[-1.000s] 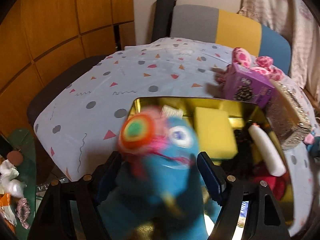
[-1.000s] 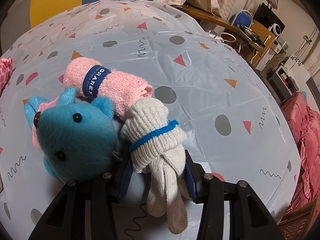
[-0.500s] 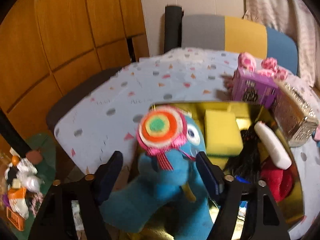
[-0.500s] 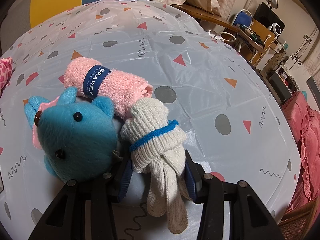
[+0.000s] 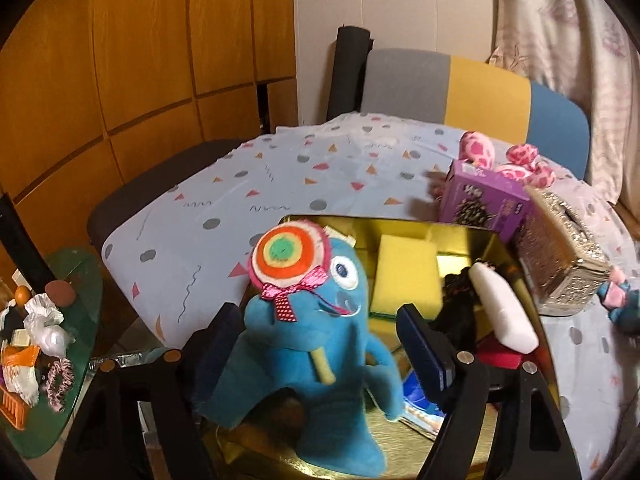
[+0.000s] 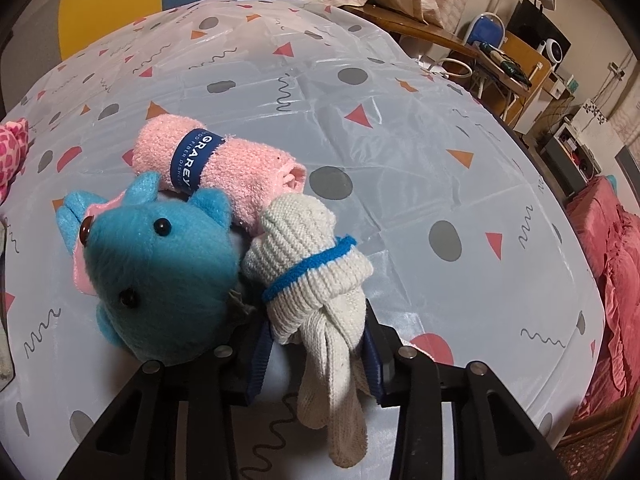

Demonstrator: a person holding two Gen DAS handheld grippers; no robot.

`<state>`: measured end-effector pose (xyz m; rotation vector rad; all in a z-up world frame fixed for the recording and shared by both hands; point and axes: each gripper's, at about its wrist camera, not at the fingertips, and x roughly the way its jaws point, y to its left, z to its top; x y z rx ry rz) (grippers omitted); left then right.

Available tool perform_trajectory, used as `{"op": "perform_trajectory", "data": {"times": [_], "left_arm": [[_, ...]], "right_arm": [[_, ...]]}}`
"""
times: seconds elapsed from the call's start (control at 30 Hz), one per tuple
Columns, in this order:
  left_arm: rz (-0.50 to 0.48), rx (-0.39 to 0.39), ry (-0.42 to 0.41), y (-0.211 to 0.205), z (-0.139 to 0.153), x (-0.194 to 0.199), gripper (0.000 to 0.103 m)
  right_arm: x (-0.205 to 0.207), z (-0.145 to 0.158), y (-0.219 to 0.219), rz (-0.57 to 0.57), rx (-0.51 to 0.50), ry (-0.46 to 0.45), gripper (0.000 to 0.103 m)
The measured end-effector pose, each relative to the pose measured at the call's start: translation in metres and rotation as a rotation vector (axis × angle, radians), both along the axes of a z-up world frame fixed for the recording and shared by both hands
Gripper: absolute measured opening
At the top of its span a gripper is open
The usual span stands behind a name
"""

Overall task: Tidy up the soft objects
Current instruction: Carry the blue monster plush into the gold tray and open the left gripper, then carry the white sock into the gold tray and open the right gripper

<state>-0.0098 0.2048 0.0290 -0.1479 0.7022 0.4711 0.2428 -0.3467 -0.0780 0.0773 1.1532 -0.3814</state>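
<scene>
step: two soft items in play at once; blue plush monster (image 5: pixel 316 344) going into the gold tin (image 5: pixel 496 244), knotted white sock (image 6: pixel 316 276) being picked off the table.
left gripper (image 5: pixel 324 344): jaws wide, just reopened; plush stands between them, pads look clear of it, so I'd call it let go.
plush location: upright at the tin's near edge, orange felt lollipop (image 5: pixel 290 254) by its face; behind it yellow sponge (image 5: pixel 406 274), white roll (image 5: pixel 502 312), something black.
right gripper (image 6: pixel 316 354): narrow, jaws just been closing; pads squeeze the sock's knotted waist.
sock location: on the patterned tablecloth (image 6: pixel 400 120), touching blue plush head (image 6: pixel 160 280) and pink rolled towel (image 6: pixel 224 168).
next move: back left gripper out without tipping the plush; lift sock straight up, neighbours may drag.
vs earlier: left view was blurred, plush lower and nearer; now sharp, more floor and side table showing. Right view same, grip tighter.
</scene>
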Motion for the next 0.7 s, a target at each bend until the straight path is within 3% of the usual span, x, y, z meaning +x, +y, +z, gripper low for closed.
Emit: {"op": "perform_trajectory", "data": {"times": [0.17, 0.3, 0.5, 0.7], "left_arm": [[-0.013, 0.004, -0.014, -0.006, 0.003, -0.005, 0.088], [-0.020, 0.010, -0.019, -0.007, 0.003, -0.007, 0.090], [-0.019, -0.008, -0.014, -0.005, 0.000, -0.008, 0.091], [-0.008, -0.012, -0.019, 0.002, 0.000, -0.011, 0.093]], "right_arm": [[-0.004, 0.005, -0.003, -0.030, 0.002, -0.017, 0.039], [-0.010, 0.018, -0.008, -0.064, 0.001, -0.083, 0.039], [-0.025, 0.049, -0.006, -0.071, 0.060, -0.247, 0.039], [-0.045, 0.088, 0.017, 0.016, 0.084, -0.385, 0.039]]}}
